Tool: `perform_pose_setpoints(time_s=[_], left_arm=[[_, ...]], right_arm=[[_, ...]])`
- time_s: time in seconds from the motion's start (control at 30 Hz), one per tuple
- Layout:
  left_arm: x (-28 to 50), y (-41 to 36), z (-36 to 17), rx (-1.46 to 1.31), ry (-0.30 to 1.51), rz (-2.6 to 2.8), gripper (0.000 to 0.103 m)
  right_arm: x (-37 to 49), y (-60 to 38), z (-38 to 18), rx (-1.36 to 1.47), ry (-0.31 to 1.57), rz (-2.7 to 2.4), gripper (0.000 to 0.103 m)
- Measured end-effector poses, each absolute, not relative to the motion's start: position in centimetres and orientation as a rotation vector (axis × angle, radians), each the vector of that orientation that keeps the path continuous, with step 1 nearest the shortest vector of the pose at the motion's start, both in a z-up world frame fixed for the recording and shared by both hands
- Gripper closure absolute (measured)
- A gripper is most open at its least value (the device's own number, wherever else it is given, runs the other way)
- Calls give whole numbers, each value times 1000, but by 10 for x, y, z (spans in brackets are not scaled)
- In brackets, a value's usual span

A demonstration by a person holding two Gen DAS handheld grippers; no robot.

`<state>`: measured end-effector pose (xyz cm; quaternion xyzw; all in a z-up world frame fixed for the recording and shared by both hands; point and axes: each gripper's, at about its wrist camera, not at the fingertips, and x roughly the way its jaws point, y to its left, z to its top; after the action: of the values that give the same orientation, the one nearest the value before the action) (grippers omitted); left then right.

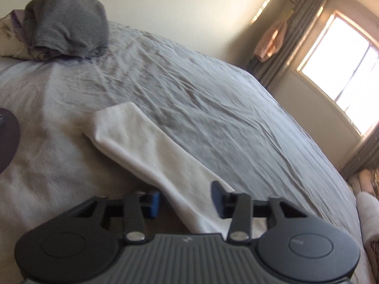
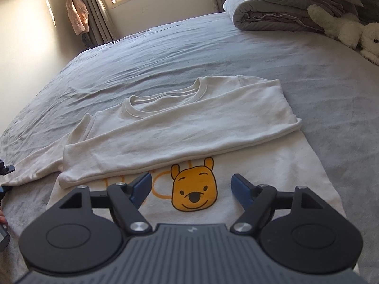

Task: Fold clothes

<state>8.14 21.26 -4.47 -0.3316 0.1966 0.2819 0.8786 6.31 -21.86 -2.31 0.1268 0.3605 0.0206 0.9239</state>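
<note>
A white sweatshirt [image 2: 189, 123] lies on the grey bed sheet [image 2: 165, 54], collar away from me, with one sleeve folded across the chest above a yellow bear print [image 2: 194, 191]. My right gripper [image 2: 191, 187] hovers open over that print, and nothing is between its blue pads. The other sleeve [image 1: 132, 137] stretches out flat over the sheet. My left gripper [image 1: 186, 200] is at its near end. The cloth runs between the two blue pads, which stand apart and do not visibly pinch it. At the left edge of the right wrist view, the same sleeve [image 2: 30, 165] trails off.
A pile of grey and pale clothes [image 1: 66, 23] sits at the far corner of the bed. A folded quilt [image 2: 284, 2] and a white plush toy [image 2: 343, 28] lie at the head end. A window [image 1: 343, 71] with curtains and a hanging pink towel [image 2: 77, 11] are beyond the bed.
</note>
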Motion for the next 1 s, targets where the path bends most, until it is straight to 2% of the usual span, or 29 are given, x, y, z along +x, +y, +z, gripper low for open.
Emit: perform_pose_setpoints(time_s=[0.03,0.13,0.5,1.0], left_arm=[[81,214,-46,-697,403,595,92],[78,218,-48,-731,388,585,98],[78,187,-13,-658,290,436,99],[90,87,54,-590,232,82,99]], right_arm=[[63,-219,-23,264,736,46,26],[63,-223,-22,273,723,58,26],[65,-233,-21,315,688,96,26],[64,-240,-18,338,662,122,25]])
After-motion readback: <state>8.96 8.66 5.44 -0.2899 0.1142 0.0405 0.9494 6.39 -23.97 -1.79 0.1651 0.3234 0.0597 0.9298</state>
